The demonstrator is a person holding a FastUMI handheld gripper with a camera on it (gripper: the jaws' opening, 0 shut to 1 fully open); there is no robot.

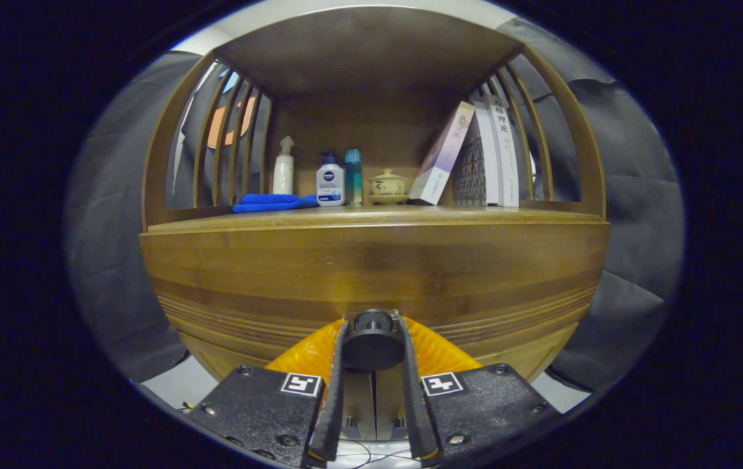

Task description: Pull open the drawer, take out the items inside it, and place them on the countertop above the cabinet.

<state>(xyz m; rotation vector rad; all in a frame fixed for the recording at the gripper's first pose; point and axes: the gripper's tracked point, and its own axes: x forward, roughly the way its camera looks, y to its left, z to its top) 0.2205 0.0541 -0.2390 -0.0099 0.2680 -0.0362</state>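
Gripper [373,339] fingers clamp the dark round knob [373,345] on the drawer front [371,273], gripping it for pulling outward.

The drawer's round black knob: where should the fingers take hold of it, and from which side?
By the knob's round sides, coming straight at the drawer front. It juts out toward the gripper, whose fingers already flank it left and right, apparently pressing.

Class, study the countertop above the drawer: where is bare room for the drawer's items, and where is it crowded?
With the gripper shut on the drawer knob, bare countertop runs along the front edge. The back is crowded: blue cloth, white pump bottle, lotion bottle, teal bottle, lidded cup, leaning books.
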